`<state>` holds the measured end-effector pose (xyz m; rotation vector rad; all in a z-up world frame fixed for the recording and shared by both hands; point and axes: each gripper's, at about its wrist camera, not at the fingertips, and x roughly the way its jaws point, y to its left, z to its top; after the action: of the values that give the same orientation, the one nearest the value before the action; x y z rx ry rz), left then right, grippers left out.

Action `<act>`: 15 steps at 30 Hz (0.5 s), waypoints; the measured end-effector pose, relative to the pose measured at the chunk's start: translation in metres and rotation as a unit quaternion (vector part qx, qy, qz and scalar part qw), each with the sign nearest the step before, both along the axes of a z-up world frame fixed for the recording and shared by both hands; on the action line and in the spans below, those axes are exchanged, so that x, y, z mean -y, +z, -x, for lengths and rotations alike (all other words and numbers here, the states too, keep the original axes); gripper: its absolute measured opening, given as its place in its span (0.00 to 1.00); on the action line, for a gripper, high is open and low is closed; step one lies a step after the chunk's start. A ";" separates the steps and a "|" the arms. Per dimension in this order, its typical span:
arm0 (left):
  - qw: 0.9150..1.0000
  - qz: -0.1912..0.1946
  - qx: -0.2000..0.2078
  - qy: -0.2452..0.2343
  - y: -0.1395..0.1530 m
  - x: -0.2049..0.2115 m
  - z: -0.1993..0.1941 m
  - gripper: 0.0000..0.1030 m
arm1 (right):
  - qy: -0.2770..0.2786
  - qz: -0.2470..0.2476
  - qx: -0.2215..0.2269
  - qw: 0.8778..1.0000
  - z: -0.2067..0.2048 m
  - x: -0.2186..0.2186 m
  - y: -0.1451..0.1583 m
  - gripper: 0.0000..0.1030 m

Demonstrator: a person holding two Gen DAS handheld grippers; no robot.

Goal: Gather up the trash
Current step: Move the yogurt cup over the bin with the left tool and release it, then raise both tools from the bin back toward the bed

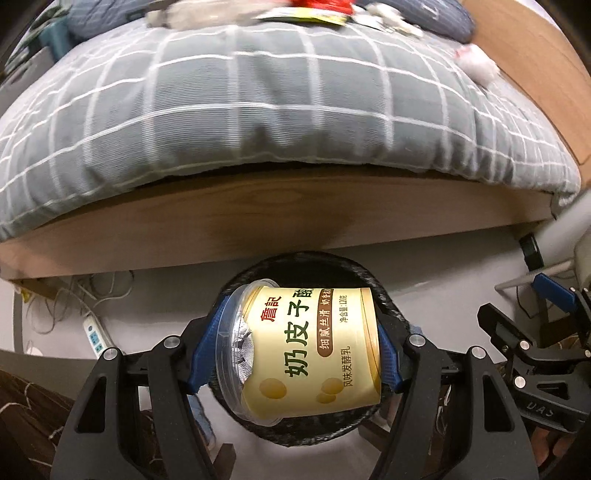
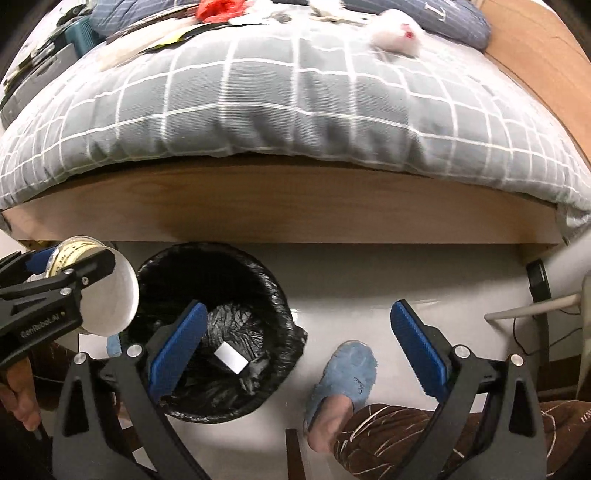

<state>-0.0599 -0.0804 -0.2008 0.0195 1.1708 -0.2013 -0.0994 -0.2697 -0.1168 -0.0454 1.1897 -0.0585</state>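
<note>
One cream-yellow plastic yogurt cup (image 1: 310,350) w/ torn foil lid lies sideways, pinched btwn the blue pads of the left tool (image 1: 295,354), directly above the round black-bagged trash bin (image 2: 207,339). Right tool (image 2: 299,354) spread wide, nothing in it, just right of the bin. White paper scrap (image 2: 231,361) sits inside the bin. Grey checked bed quilt (image 2: 295,110) beyond the bin.

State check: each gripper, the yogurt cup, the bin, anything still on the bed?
left gripper: shut on the yogurt cup, over the bin
yogurt cup: held on its side, foil lid torn open
right gripper: open, holding nothing
trash bin: open, black liner in, a white scrap inside
red wrapper: lying on the bed, not collected
white tissue wad: lying on the quilt, not collected
</note>
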 end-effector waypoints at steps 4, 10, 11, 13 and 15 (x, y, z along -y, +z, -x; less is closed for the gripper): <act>1.000 -0.003 -0.005 -0.016 -0.004 0.020 0.002 0.65 | -0.014 -0.002 -0.005 1.000 0.003 0.013 -0.004 0.93; 1.000 -0.012 0.000 -0.022 -0.015 0.026 0.004 0.80 | -0.013 -0.005 -0.005 1.000 0.002 0.011 -0.007 0.93; 1.000 -0.011 0.001 -0.022 -0.014 0.025 0.004 0.83 | -0.011 -0.006 -0.004 1.000 0.001 0.009 -0.009 0.93; 1.000 -0.013 0.002 -0.021 -0.015 0.023 0.005 0.86 | -0.009 -0.007 -0.004 1.000 -0.001 0.005 -0.010 0.93; 1.000 -0.016 0.000 -0.016 -0.016 0.020 0.004 0.90 | -0.009 -0.009 -0.006 1.000 -0.001 0.003 -0.012 0.93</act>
<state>-0.0643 -0.1005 -0.2165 0.0672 1.1736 -0.2110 -0.0979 -0.2726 -0.1292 -0.0203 1.2025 -0.0631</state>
